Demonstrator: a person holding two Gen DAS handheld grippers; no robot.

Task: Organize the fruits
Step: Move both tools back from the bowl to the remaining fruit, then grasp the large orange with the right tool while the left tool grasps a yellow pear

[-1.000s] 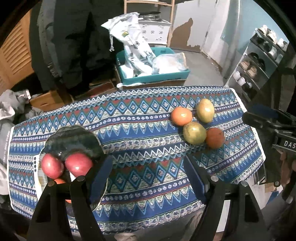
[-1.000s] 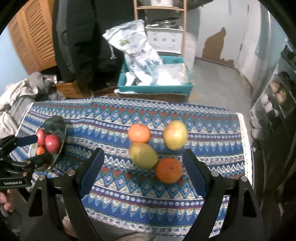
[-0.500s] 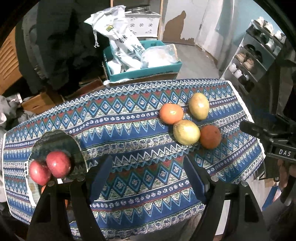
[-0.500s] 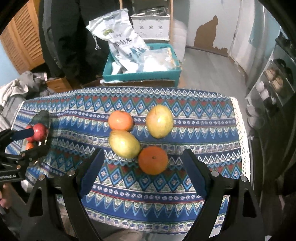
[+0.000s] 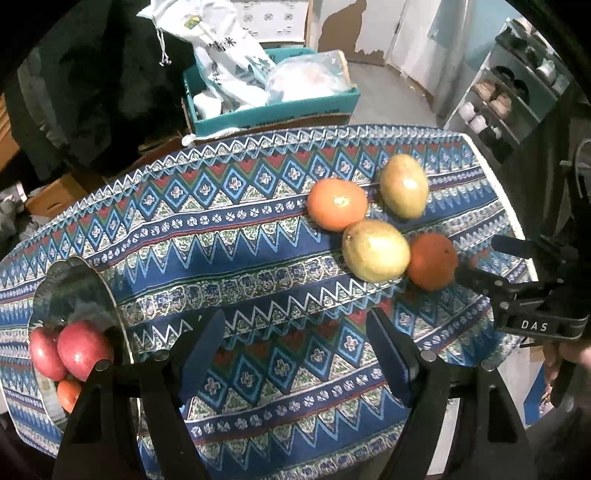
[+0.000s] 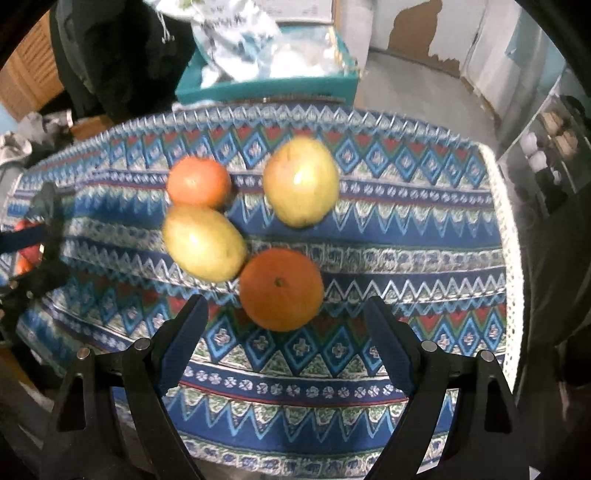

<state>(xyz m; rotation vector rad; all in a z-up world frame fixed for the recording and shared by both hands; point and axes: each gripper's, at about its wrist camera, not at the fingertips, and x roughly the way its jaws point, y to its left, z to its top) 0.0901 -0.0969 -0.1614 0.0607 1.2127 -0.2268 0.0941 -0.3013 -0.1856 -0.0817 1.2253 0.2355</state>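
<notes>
Two oranges (image 6: pixel 281 288), two mangoes (image 6: pixel 204 242); plate (image 5: pixel 74 291) — two apples (image 5: pixel 85 349)

a table with a blue zigzag tablecloth (image 5: pixel 258 236) fills the middle. behind it a teal box (image 5: pixel 273 107) of white bags sits on the grey floor (image 5: pixel 388 99). the white wall (image 6: pixel 454 33) has brown peeled spots. a shoe shelf (image 5: pixel 506 96) stands at the right, wooden slat doors (image 6: pixel 26 70) at the left.
</notes>
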